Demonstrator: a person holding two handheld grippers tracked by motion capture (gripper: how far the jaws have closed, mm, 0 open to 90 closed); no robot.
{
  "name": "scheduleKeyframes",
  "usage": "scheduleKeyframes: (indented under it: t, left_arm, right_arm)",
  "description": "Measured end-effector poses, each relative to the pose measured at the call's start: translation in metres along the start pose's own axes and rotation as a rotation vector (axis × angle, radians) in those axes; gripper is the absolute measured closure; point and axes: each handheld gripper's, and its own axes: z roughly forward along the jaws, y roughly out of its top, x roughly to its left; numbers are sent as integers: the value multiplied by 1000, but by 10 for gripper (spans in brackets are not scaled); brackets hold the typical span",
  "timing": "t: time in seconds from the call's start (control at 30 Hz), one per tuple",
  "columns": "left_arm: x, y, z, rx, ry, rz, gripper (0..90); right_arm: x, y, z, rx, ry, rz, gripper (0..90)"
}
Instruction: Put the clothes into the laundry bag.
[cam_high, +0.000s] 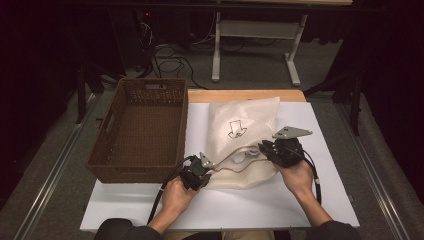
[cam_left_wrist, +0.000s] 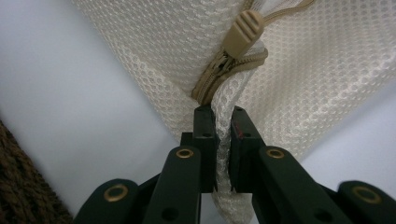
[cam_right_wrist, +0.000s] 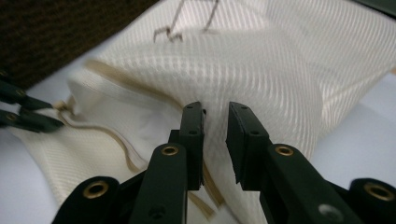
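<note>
Cream mesh laundry bag (cam_high: 243, 135) lying at centre frame in the high view on a white table (cam_high: 280, 205), zip edge toward the lower frame, arrow mark on its upper face. Tan zip pull (cam_left_wrist: 243, 32) high in the left gripper view, just above the jaws. Left gripper (cam_left_wrist: 219, 140) clamped tight on a fold of mesh beside the zip's end. Right gripper (cam_right_wrist: 215, 140) with jaws slightly apart, mesh bulging into the gap, pads not clearly pressing. Brown woven basket (cam_high: 137, 127) just left of the bag.
</note>
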Motion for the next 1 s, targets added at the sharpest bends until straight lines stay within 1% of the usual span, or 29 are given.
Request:
scheduleKeyframes:
  t: [0.03,0.07,0.1,0.13,0.17,0.2,0.23,0.27,0.33,0.4,0.47,0.53,0.57,0.6,0.63,0.67,0.7,0.77,0.8,0.87,0.97,1.0]
  left_arm:
    - [0,0,0,1,-3,0,831]
    - [0,0,1,1,-3,1,830]
    - [0,0,1,0,-3,0,829]
    - [0,0,1,-1,-4,0,827]
    - [0,0,1,-4,-6,-1,825]
    - [0,0,0,-10,-7,-2,819]
    - [0,0,-1,-14,-5,-1,810]
    - [0,0,-2,-21,-5,-2,797]
    - [1,0,-4,-43,-7,-11,764]
    - [1,0,-6,-61,-12,-16,729]
    - [2,1,-7,-65,-19,-18,702]
    - [1,1,-8,-69,-18,-17,673]
    - [1,1,-9,-81,-11,-19,656]
    - [1,1,-11,-94,-12,-23,633]
    - [1,1,-12,-104,-19,-31,624]
    - [1,1,-13,-111,-23,-37,612]
    - [1,1,-14,-120,-26,-42,599]
    - [0,2,-14,-122,-25,-45,579]
    - [1,2,-14,-123,-25,-48,571]
    - [2,2,-13,-127,-25,-54,558]
    - [3,2,-12,-130,-24,-66,541]
    - [3,2,-12,-138,-25,-73,539]
  right_arm:
    - [2,4,-4,-6,12,4,771]
    - [4,6,-6,-6,9,1,770]
    - [6,9,-7,-5,2,-17,767]
    - [7,10,-6,0,0,-20,765]
    - [8,11,-3,18,-1,-26,761]
    - [8,11,1,35,-5,-36,758]
    - [8,11,6,53,-6,-33,758]
    - [6,10,13,71,-4,-26,757]
    - [2,5,27,111,7,9,751]
    - [-1,-4,41,153,2,24,743]
    - [-5,-14,54,201,-6,40,741]
    - [-8,-24,62,220,-6,55,739]
    - [-10,-28,65,226,-6,70,738]
    - [-11,-32,67,230,-3,75,738]
    - [-10,-34,68,233,-12,74,737]
    - [-10,-37,68,233,-15,63,734]
    - [-10,-39,69,249,-18,56,733]
    - [-10,-48,72,298,-46,29,730]
    - [-11,-51,72,299,-44,24,729]
    - [-14,-53,71,288,-31,51,726]
    - [-14,-53,72,294,-38,35,723]
    - [-15,-53,72,295,-34,33,720]
